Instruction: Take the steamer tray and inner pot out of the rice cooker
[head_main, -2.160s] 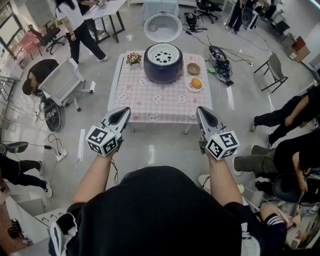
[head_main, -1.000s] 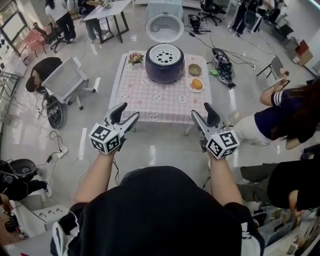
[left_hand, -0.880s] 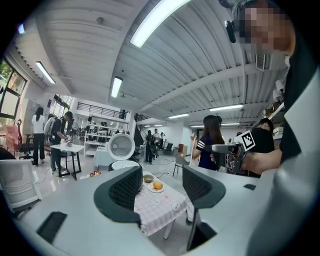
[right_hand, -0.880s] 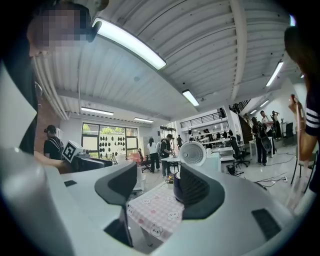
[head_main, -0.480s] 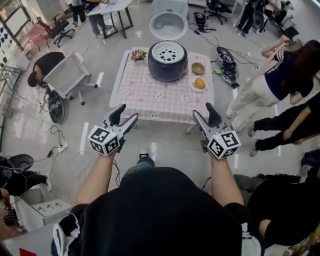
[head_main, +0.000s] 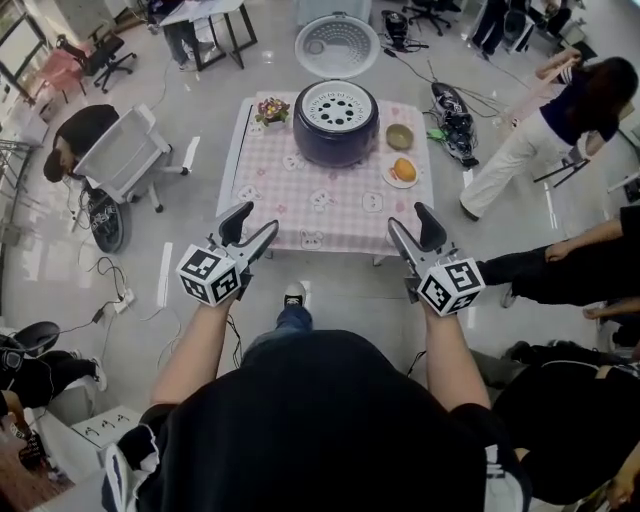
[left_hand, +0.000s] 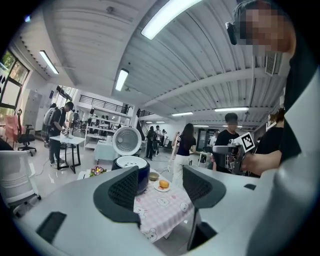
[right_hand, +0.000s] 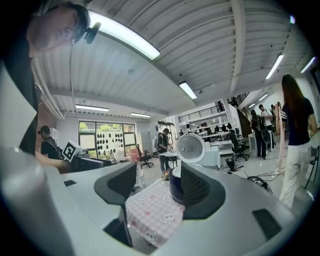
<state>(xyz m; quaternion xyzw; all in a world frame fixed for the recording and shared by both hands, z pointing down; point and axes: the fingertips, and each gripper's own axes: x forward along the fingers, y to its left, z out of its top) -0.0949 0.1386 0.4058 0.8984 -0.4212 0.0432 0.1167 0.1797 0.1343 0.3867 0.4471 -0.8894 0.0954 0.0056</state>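
The dark blue rice cooker (head_main: 335, 130) stands at the far side of the pink checked table (head_main: 330, 200), with its round lid (head_main: 337, 45) tipped open behind it. The white steamer tray (head_main: 335, 103), dotted with holes, sits in the cooker's mouth; the inner pot is hidden under it. My left gripper (head_main: 255, 225) and right gripper (head_main: 410, 220) are both open and hold nothing, side by side in the air short of the table's near edge. The left gripper view shows the cooker (left_hand: 142, 175) past its open jaws, and the right gripper view shows the cooker (right_hand: 175, 184) the same way.
On the table right of the cooker sit a small bowl (head_main: 400, 136) and a plate with an orange item (head_main: 403, 171); flowers (head_main: 271, 110) lie at its left. A white chair (head_main: 125, 150) stands left of the table. People (head_main: 540, 130) stand and sit on the right.
Both grippers' jaws have spread from nearly together to open. I have stepped closer to the table, with a foot now showing below. A person in a dark top has walked off to the right.
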